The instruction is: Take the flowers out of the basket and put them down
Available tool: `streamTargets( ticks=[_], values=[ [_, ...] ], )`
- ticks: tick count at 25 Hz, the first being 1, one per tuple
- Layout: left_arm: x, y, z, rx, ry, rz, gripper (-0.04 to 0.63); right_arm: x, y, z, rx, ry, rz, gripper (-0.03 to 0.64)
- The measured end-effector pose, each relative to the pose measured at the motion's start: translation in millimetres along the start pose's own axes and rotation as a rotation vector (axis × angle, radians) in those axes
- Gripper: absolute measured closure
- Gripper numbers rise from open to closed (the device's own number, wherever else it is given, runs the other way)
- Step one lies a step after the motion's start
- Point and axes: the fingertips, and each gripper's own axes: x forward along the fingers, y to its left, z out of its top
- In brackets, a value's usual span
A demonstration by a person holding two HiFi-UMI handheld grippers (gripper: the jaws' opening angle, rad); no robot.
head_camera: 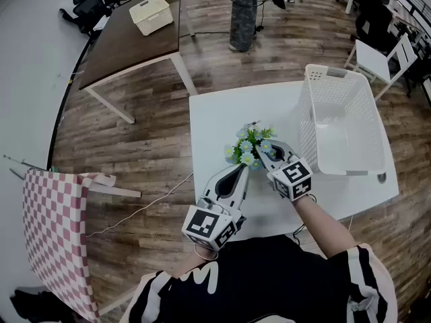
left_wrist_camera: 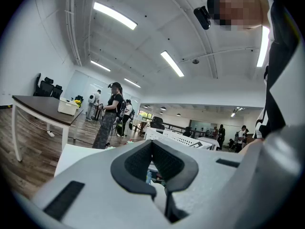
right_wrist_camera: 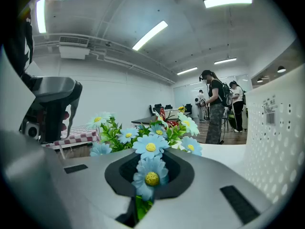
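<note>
Pinched shut on a bunch of blue artificial flowers, the right claw shows only a sliver of green stem low between its jaws, the rest of the stalks lost inside the grip; one bloom sits in the hollow between the pads and the others fan out past the tips. Whether the bunch touches the surface cannot be told from any view. The left claw lies just beside it, tips together and holding nothing, a scrap of blue showing through its hollow. From the head view the flowers hang over the white surface, outside and just left of the white basket, with the right claw behind them and the left claw alongside. Beyond, on a wooden floor, a brown table carries a second basket; a standing person is cut off at the frame's top edge
</note>
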Motion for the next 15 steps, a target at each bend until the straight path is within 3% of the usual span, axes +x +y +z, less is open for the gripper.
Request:
streamTargets(
  ticks=[15],
  values=[
    [2, 1, -1, 0.002, 0.005, -0.001, 0.591, -5, -2, -19, -0.036, -0.011, -0.011, 0.588]
  ],
)
